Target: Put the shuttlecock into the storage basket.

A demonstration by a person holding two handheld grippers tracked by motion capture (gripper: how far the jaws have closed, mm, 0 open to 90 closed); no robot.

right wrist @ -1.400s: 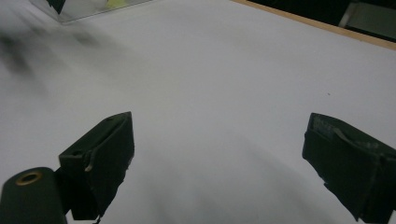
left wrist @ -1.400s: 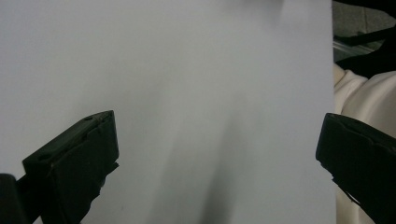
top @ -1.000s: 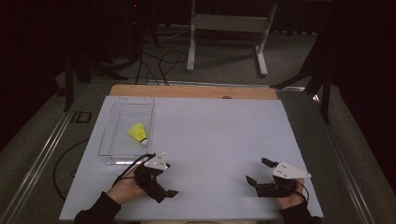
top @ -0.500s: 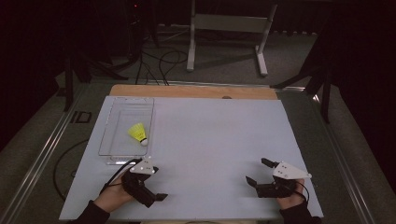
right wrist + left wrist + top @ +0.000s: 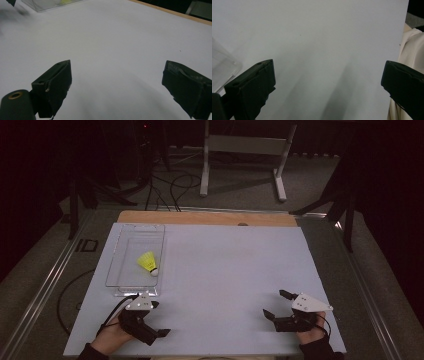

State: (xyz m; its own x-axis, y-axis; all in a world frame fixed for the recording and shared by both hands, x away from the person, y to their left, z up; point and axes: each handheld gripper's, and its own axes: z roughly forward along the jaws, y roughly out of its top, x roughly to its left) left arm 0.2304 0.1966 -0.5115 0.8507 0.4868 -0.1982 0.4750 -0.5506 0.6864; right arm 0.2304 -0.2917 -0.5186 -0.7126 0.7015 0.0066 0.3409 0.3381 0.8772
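A yellow shuttlecock [image 5: 147,262] with a white cork lies inside a clear plastic tray [image 5: 113,270] at the left of the white table. My left gripper [image 5: 160,318] rests near the table's front edge, just in front of the tray, and is open with nothing between its jaws. In the left gripper view the left gripper [image 5: 328,72] has its jaws spread wide over bare white surface, with a corner of the tray [image 5: 222,70] at the left. My right gripper [image 5: 274,303] sits at the front right, open and empty. In the right gripper view the right gripper [image 5: 117,72] points across the table toward the tray [image 5: 50,3].
The white sheet [image 5: 225,270] covers a wooden table whose far edge [image 5: 200,217] shows as a brown strip. A white metal stand [image 5: 245,150] and cables are on the floor beyond. Cream cloth [image 5: 412,50] hangs past the table's edge in the left gripper view.
My left gripper has drawn back to the left and toward the near edge of the table. The right gripper and the shuttlecock have stayed put.
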